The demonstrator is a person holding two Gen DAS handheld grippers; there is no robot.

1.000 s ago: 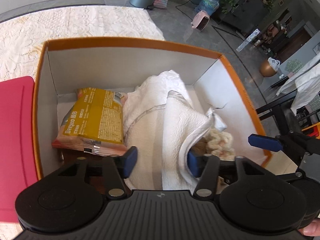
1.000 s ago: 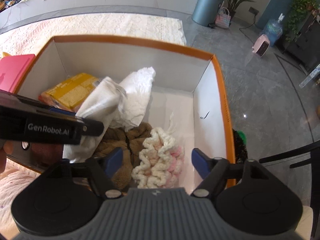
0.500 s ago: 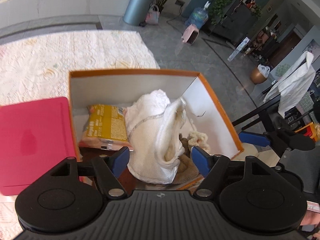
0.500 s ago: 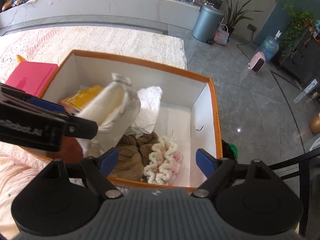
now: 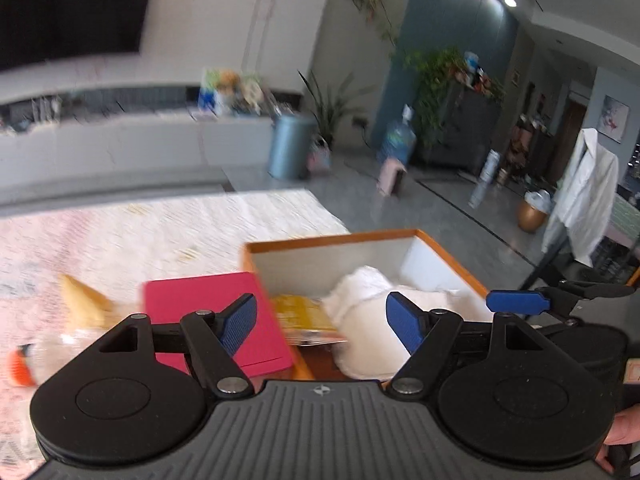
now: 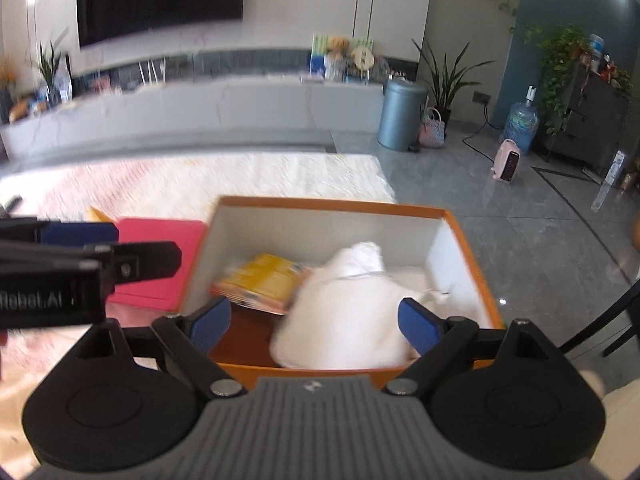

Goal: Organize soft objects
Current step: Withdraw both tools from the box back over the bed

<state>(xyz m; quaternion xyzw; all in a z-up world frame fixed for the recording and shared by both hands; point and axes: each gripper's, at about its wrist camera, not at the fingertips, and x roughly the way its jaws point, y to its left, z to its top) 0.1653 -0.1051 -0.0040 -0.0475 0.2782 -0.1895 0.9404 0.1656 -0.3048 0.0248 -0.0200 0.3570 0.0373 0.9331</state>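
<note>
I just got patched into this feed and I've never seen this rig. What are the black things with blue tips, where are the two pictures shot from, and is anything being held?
No robot arm is here: a person carries a two-finger gripper in each hand, and a fisheye camera on each looks forward along its fingers. One picture comes from the left gripper, the other from the right gripper. The blue tips are the finger pads. Both grippers are open and hold nothing.

Ahead sits an orange-edged box with white inner walls. Inside lie a white towel and a yellow snack packet. Left of the box lies a flat pink lid or board; I cannot tell which. In the right view, the dark bar at left is the left gripper seen from the side. Both pictures are motion-blurred.
</note>
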